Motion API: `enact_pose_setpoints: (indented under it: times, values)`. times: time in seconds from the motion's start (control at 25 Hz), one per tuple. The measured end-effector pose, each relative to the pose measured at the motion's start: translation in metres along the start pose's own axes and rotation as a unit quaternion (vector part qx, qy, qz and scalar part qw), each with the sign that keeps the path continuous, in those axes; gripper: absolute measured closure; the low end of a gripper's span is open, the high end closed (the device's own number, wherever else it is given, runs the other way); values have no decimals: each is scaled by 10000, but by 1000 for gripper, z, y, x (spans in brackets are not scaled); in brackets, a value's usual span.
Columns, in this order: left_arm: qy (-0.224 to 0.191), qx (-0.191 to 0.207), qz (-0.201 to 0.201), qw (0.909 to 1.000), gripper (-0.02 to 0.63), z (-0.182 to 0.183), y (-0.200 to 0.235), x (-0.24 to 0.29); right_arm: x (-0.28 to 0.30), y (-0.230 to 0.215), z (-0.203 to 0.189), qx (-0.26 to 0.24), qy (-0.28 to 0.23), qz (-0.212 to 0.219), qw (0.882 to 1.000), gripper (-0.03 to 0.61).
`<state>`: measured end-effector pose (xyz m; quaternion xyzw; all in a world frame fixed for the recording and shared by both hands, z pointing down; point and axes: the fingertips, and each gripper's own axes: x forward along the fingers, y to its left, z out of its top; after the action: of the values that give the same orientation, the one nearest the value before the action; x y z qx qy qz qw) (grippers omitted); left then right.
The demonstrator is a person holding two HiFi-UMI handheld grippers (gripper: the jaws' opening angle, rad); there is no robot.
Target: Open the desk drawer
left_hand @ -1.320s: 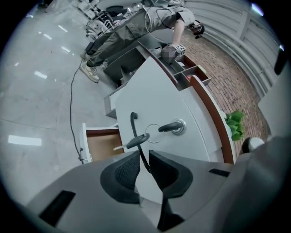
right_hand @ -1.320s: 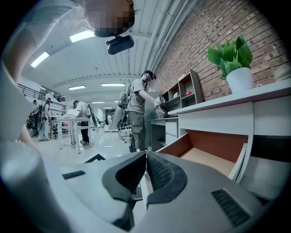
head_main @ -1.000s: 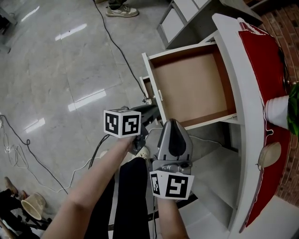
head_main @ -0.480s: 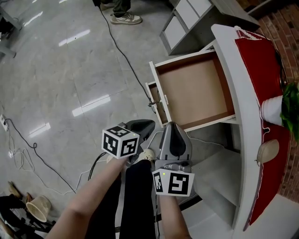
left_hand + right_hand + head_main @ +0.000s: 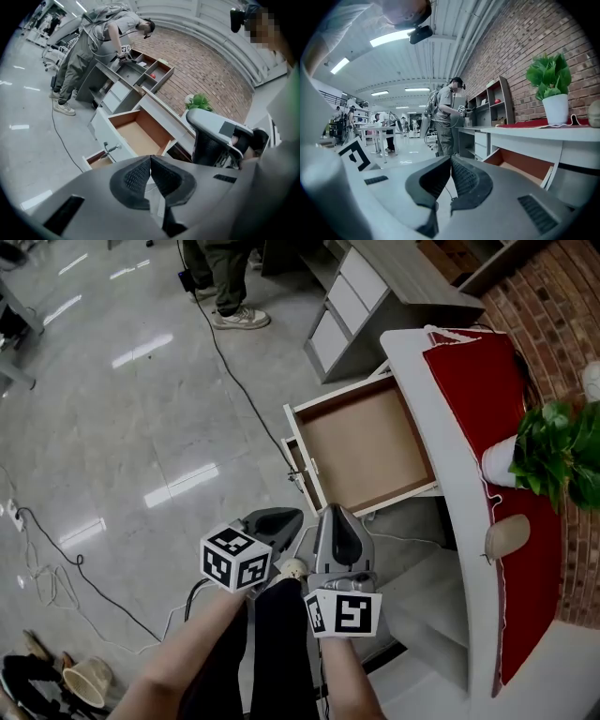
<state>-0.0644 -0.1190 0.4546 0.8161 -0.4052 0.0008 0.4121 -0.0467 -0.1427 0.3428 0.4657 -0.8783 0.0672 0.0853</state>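
Drawer (image 5: 361,446) stands pulled out. Left hand-held gripper (image 5: 150,158), jaws just brought together, and right hand-held gripper (image 5: 451,158), jaws together, are empty and clear of the drawer. Risk: a knock on its front would push it back in.

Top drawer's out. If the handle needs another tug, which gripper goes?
Left, probably. The left gripper points at the drawer front, with the handle ahead of its jaws, which have just closed on nothing. The right gripper, also shut and empty, looks along the desk, past the drawer.
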Motion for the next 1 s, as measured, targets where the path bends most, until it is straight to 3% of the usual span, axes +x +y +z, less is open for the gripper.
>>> enact_pose_setpoints:
  times: [0.24, 0.48, 0.64, 1.0]
  values:
    - [-60, 260, -21, 9996, 601, 30, -29, -20, -9, 1, 34, 147, -128, 41, 9998, 560]
    - [-184, 332, 2, 9993, 601, 64, -64, -39, -23, -1, 71, 308, -175, 61, 9994, 560]
    - [-295, 294, 14, 9991, 601, 84, -83, -48, -32, 2, 89, 674, -165, 225, 9973, 560]
    - [-447, 414, -40, 9981, 601, 116, -130, -67, -62, 12, 135, 754, -264, 297, 9964, 560]
